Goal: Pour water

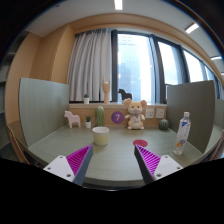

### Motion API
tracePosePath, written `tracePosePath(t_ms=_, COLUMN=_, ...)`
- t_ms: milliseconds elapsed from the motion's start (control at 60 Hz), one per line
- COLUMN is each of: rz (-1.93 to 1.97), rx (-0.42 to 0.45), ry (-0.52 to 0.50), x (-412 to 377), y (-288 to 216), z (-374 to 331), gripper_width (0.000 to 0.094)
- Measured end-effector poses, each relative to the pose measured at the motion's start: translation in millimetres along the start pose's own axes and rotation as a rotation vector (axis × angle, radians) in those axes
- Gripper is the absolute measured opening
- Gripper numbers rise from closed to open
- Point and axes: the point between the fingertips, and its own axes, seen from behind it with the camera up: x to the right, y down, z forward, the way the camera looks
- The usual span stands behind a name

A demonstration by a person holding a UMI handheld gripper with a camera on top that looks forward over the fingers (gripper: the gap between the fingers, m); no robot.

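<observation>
A clear plastic water bottle [183, 132] with a white cap stands upright on the grey table [112, 158], beyond my right finger. A pale cream cup [101, 136] stands upright further ahead, beyond and between the fingers, a little left of centre. My gripper [112, 165] is open and empty, with its magenta pads [70, 162] spread wide apart above the near table edge. Nothing is between the fingers.
A small red disc [141, 143] lies on the table ahead of the right finger. Along the back edge stand a pink toy horse [72, 119], a green bottle [99, 116], a purple sign [117, 117], a plush mouse [136, 113] and a green ball [164, 125]. Grey partition panels [42, 105] flank both sides.
</observation>
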Motion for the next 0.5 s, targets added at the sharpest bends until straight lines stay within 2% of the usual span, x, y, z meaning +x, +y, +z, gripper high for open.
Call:
tracePosePath(t_ms=233, rz=-0.013, rx=0.001, ry=0.053, x=73, y=27, z=8, gripper_width=0.0849)
tracePosePath(t_ms=500, rz=0.045, rx=0.018, ry=0.214, x=226, y=39, z=10, gripper_width=0.0836)
